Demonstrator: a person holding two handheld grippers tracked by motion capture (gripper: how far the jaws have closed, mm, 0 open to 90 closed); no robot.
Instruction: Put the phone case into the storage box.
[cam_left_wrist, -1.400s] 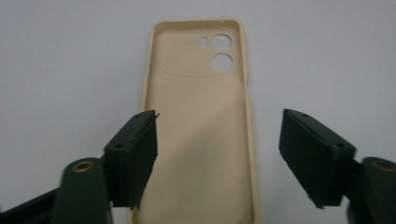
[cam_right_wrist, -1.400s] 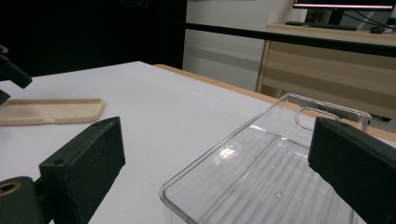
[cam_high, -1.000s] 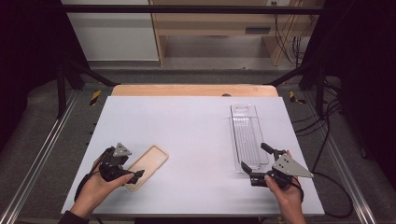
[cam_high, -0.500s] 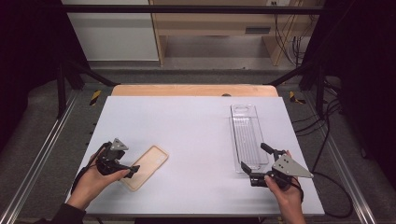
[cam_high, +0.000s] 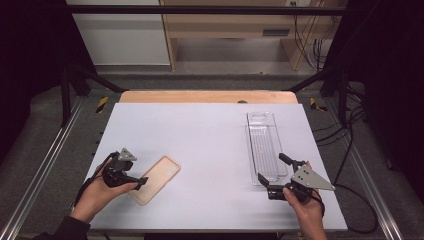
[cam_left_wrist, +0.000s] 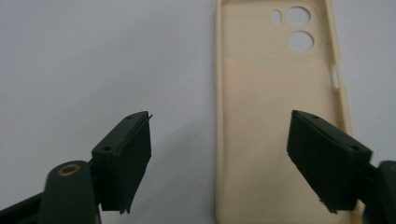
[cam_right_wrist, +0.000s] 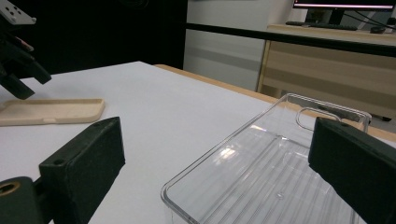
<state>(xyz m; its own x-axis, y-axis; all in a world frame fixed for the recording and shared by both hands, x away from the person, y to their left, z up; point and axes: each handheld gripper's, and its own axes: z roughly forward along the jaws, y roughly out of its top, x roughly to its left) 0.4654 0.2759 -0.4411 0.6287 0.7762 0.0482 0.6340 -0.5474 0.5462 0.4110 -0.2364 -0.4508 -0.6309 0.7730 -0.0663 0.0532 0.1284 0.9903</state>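
At the left near corner of the white table (cam_high: 210, 135), we see the left gripper (cam_high: 141, 182) over the near end of the beige phone case (cam_left_wrist: 275, 116), which lies flat with its hollow side up; the jaws have just been closing yet stand apart, one over the case and one over bare table, pressing on nothing. Toward the right edge, we find the right gripper (cam_high: 272, 169) released, jaws wide either side of the near end of the clear tray (cam_high: 265, 145).
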